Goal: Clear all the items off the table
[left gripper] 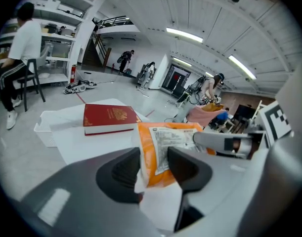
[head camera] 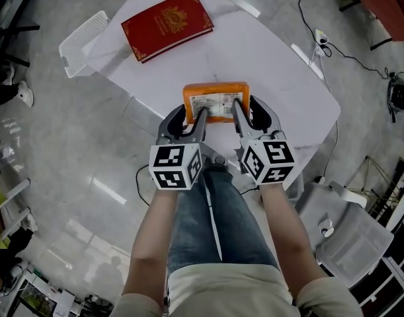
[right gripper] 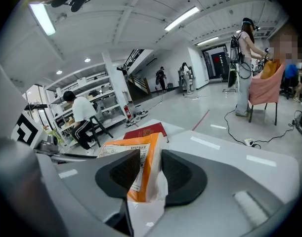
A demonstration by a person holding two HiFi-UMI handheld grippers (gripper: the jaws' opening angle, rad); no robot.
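Currently you are standing over the white table, where the red book is lying at the far side beside a white basket. You are holding the orange packet at the table's near edge, the left gripper and the right gripper each pinching its near side between narrowed jaws, likely so the floppy wrapper is not sagging on its way off.

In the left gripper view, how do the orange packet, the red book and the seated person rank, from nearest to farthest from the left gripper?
1. The orange packet, clamped by the left gripper itself.
2. The red book, beyond the packet on the table, a little to the left.
3. The seated person, far off at the upper left.
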